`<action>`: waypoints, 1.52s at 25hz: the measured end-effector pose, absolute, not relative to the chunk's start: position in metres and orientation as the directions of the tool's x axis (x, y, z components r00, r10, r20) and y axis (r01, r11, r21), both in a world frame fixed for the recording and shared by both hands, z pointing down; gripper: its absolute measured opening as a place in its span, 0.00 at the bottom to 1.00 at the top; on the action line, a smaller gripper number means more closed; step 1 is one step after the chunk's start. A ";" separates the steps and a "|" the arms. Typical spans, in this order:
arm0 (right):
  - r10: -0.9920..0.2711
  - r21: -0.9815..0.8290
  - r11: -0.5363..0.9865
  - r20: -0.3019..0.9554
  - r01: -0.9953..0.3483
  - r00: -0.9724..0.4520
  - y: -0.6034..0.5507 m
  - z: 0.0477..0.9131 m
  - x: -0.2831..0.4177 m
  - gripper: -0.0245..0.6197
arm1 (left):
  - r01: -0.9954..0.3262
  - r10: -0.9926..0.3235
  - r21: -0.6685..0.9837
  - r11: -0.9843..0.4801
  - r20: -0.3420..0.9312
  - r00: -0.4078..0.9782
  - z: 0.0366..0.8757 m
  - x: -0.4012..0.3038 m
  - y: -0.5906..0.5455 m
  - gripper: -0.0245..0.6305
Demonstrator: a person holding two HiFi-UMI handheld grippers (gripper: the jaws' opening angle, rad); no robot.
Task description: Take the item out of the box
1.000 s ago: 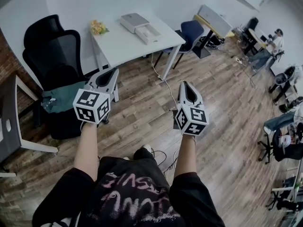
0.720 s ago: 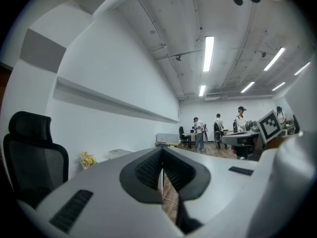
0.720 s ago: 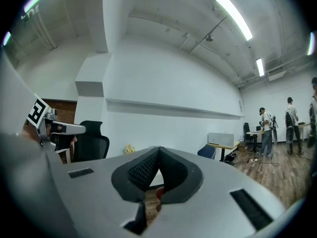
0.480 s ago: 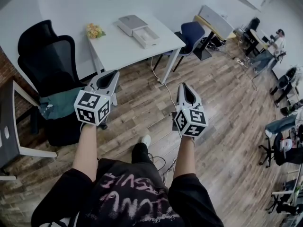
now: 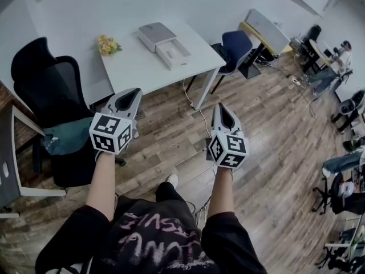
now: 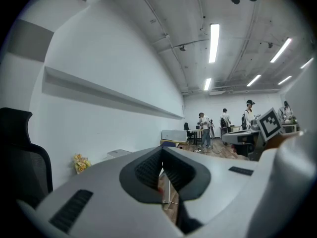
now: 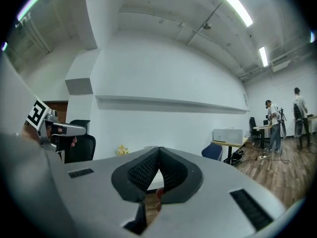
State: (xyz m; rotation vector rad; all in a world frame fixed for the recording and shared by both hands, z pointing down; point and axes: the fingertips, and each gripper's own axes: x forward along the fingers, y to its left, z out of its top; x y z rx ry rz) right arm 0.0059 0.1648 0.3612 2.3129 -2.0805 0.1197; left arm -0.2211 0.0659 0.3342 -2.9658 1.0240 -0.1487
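A white table point(image 5: 137, 67) stands ahead on the wooden floor. On it lies an opened box point(image 5: 165, 43): a grey lid beside a shallow white tray. What lies inside the tray I cannot make out. My left gripper point(image 5: 130, 93) hangs in the air short of the table's near edge, shut and empty. My right gripper point(image 5: 221, 109) is over the floor to the right of the table leg, also shut with nothing held. In the left gripper view the jaws point(image 6: 161, 155) meet and the box point(image 6: 118, 153) shows small, far off. In the right gripper view the jaws point(image 7: 158, 152) are closed too.
Yellow flowers point(image 5: 106, 44) sit at the table's left end. A black office chair point(image 5: 51, 90) stands left of my left gripper, a blue chair point(image 5: 235, 41) right of the table. A cable point(image 5: 197, 104) runs over the floor. A dark desk point(image 5: 8, 153) is at far left. People work at far right.
The table and box have slid down and left in the head view as the person steps closer. Both grippers stay shut and keep about the same place in view.
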 end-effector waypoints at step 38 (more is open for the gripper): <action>-0.991 0.007 -0.017 0.135 -1.000 0.018 -0.067 0.402 0.161 0.05 | -0.695 -0.691 -0.047 -0.717 0.174 0.701 0.376 -0.071 -0.137 0.04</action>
